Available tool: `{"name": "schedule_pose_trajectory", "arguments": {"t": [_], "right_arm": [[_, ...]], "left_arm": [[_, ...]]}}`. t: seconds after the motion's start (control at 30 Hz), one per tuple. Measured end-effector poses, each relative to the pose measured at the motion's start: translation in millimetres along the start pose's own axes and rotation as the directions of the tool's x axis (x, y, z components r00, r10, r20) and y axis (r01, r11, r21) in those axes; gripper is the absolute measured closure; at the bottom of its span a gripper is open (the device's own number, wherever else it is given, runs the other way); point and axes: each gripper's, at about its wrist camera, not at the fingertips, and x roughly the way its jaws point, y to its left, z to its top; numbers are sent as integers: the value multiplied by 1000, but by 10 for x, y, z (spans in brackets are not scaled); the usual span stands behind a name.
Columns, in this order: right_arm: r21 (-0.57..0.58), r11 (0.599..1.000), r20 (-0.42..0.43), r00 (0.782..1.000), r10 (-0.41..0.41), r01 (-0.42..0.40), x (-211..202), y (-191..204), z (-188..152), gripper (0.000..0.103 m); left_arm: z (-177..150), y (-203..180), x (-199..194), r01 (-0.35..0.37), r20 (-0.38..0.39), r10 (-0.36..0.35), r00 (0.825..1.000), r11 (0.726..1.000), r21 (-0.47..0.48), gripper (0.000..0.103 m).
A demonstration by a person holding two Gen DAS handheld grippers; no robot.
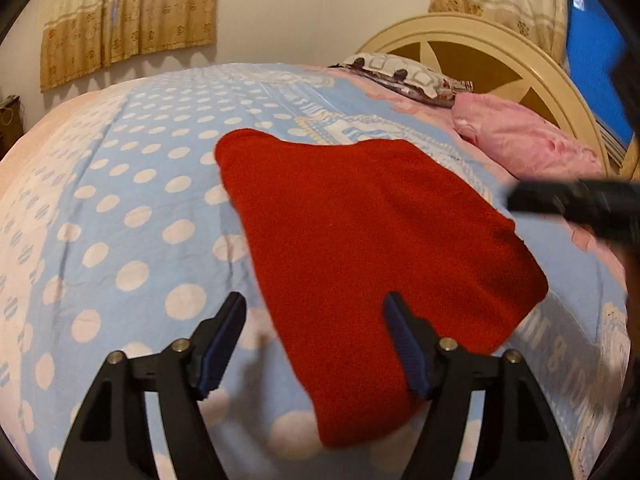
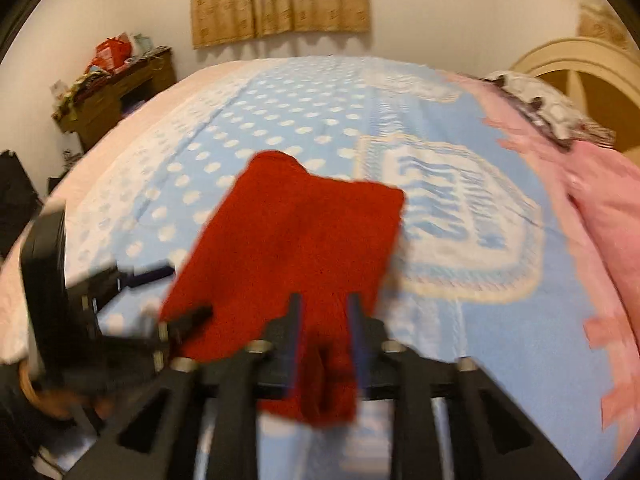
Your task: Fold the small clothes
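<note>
Looking down my left tongs [image 1: 314,344], I see the jaws standing wide apart with nothing pinched: the near edge of the red knitted garment [image 1: 360,240] runs between them, over the spotted blue bedspread [image 1: 132,208], but neither pad presses on it. That garment lies flat, already doubled over, in the middle of the bed, its far corners toward the pink pillow [image 1: 528,140]. My right tongs [image 2: 324,340] are partly parted, and a tongue of the same red cloth sits in the gap; the picture is smeared, and I judge the pads are not pressing on it, though I cannot be sure. That is the main risk as I see it: if the knit snags on a ribbed pad while I lift that hand away, it would drag the corner up and undo the fold. The other danger is my left tongs closing on only the top layer, or catching the bedspread too, so the next fold skews. Both tongs work near each other at this edge and could knock together.
</note>
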Motion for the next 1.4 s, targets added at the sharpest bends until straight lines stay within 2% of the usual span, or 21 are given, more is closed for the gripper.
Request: {"name": "schedule_pose_trajectory", "arguments": {"t": [0.07, 0.1, 0.2, 0.23, 0.33, 0.47, 0.57, 0.63, 0.73, 0.77, 0.8, 0.83, 0.87, 0.9, 0.93, 1.03, 1.1, 1.17, 1.2, 1.3, 1.4], "right_arm": [[29, 990, -38, 990, 137, -136, 223, 6, 217, 64], [42, 983, -73, 981, 181, -179, 401, 46, 339, 64], [-30, 990, -142, 981, 133, -138, 873, 328, 559, 65], [-27, 988, -174, 974, 147, -154, 1061, 394, 617, 74], [-17, 985, -248, 956, 160, -169, 1543, 553, 704, 88], [-30, 972, -288, 933, 215, -234, 1828, 781, 665, 91], [-79, 977, -242, 954, 175, -199, 1700, 800, 637, 91], [-41, 979, -184, 965, 187, -197, 1467, 632, 633, 91], [-20, 978, -75, 976, 204, -206, 988, 296, 462, 87], [-37, 983, -57, 983, 177, -179, 842, 164, 335, 86], [-51, 990, -55, 990, 131, -134, 785, 73, 253, 85], [-72, 996, -65, 997, 44, -49, 740, -61, 103, 85], [-76, 997, -96, 995, -15, 8, 757, -198, -37, 85], [-70, 998, -103, 994, -17, 9, 759, -304, -138, 85], [-64, 998, -75, 997, 9, -14, 719, -384, -202, 85], [-28, 998, -62, 996, 63, -64, 587, -476, -188, 85], [-15, 996, -23, 996, 86, -86, 463, -481, -128, 84], [-33, 997, 8, 997, 74, -73, 411, -431, -77, 78], [-50, 996, -23, 997, 77, -78, 426, -403, -86, 78], [-134, 991, -89, 995, -39, 26, 526, -321, -285, 78], [-152, 987, -56, 997, -52, 43, 466, -367, -382, 78]], "left_arm": [[-47, 8, -32, 11, 9, -11, 1000, 1000, -4, 28], [-69, 12, -37, 8, 12, -8, 1000, 1000, -5, 26], [-131, 40, -8, 24, 1, -24, 1000, 1000, -19, 23], [-149, 82, -4, 38, -2, -38, 999, 999, -37, 22], [-200, 181, -1, 71, -8, -72, 997, 994, -82, 19], [-245, 285, -42, 77, 12, -76, 997, 988, -132, 18], [-270, 377, -27, 94, 13, -94, 996, 980, -175, 13], [-264, 378, -34, 105, 17, -104, 994, 978, -179, 13], [-247, 336, -162, 103, 73, -92, 993, 982, -158, 13], [-239, 332, -196, 102, 87, -89, 992, 982, -156, 13], [-228, 331, -219, 99, 98, -84, 992, 983, -157, 12], [-207, 322, -216, 83, 95, -69, 993, 984, -159, 10], [-191, 300, -190, 72, 82, -60, 995, 986, -153, 10], [-178, 266, -153, 58, 63, -50, 997, 988, -142, 10], [-152, 200, -82, 48, 29, -45, 999, 992, -118, 9], [-136, 23, 40, 11, -32, -12, 999, 1000, -23, 9], [-138, -19, -22, -12, -19, 12, 1000, 1000, 0, 9], [-136, 29, -82, -32, -13, 32, 999, 999, -13, 5], [-142, 65, -63, -42, -21, 41, 999, 999, -27, 5], [-222, 168, 28, -11, -72, 6, 997, 997, -74, 3], [-224, 155, -21, 0, -63, -5, 998, 996, -88, 3]]}}
